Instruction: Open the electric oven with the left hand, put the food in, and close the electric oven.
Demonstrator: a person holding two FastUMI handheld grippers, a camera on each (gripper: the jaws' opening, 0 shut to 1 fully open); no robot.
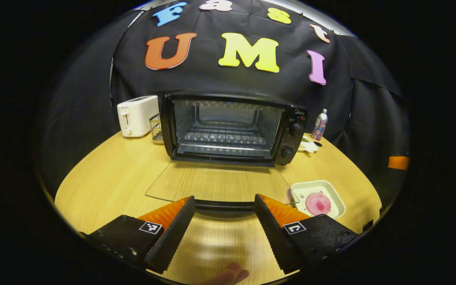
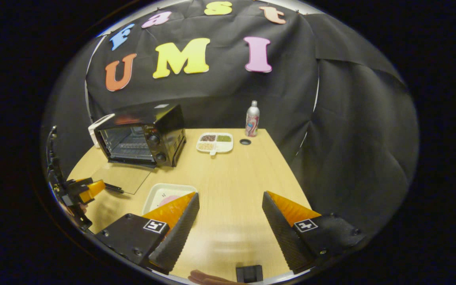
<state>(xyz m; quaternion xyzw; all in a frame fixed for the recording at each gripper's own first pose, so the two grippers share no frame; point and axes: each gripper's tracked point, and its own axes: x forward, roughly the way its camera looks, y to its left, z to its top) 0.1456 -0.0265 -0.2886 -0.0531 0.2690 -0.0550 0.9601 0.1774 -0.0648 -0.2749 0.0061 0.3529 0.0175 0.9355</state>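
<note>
Nearest in the left gripper view we see the left gripper, its two ridged, wedge-shaped fingers spread apart and grasping nothing, just short of the black handle bar of the oven door. That clear glass door lies folded down flat over the pale wood-grain table. To the right, near the door's corner, sits one shallow white square dish holding one round pink piece of food.

Behind the door stands the black boxy electric oven, open, with one wire rack inside and two round knobs on its right panel. Left of the oven we see one white plastic toaster; right of it, one slim metal spray can.

In the right gripper view, the right gripper hangs released over bare table, and the dish lies just beyond its left finger. This view adds one white divided tray with three fillings, and a small dark ring near the can.
</note>
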